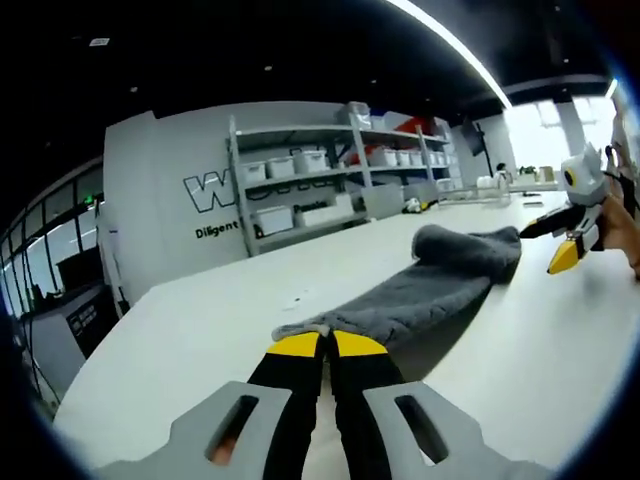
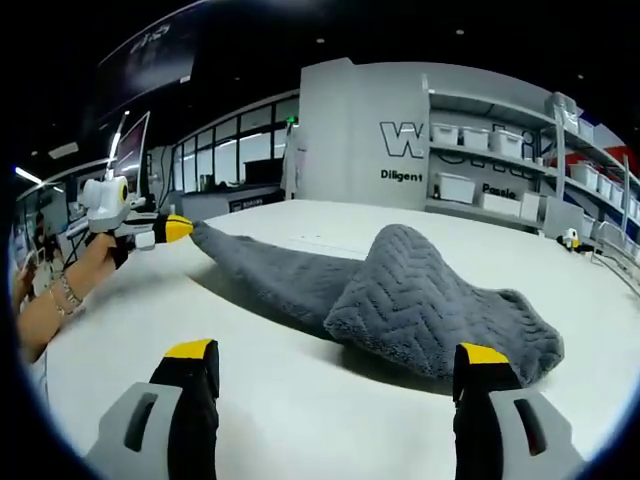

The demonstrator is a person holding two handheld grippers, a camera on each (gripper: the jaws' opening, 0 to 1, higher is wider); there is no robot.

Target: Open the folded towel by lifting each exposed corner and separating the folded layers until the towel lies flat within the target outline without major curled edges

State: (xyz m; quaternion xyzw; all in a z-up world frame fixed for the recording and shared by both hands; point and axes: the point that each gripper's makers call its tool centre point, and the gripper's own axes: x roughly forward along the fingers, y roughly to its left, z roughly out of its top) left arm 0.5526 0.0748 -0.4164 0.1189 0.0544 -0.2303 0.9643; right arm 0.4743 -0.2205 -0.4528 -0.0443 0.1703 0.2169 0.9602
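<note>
towel (image 2: 420, 300) lies stretched on table (image 2: 300, 400); left gripper (image 1: 327, 343) pinches its corner; right gripper (image 2: 335, 355) jaws spread wide.

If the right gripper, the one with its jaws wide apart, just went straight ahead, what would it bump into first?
Most likely the bunched end of the grey towel, which lies on the white table directly ahead of the open right gripper; exact depth is unclear.

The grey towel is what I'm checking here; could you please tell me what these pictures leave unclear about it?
- Left gripper view: the towel's near corner is hidden between the shut left claw tips.
- Right gripper view: the raised fold of the towel hides the table behind it, and its underside is in shadow.
- Both views: no target outline can be made out on the table.
</note>
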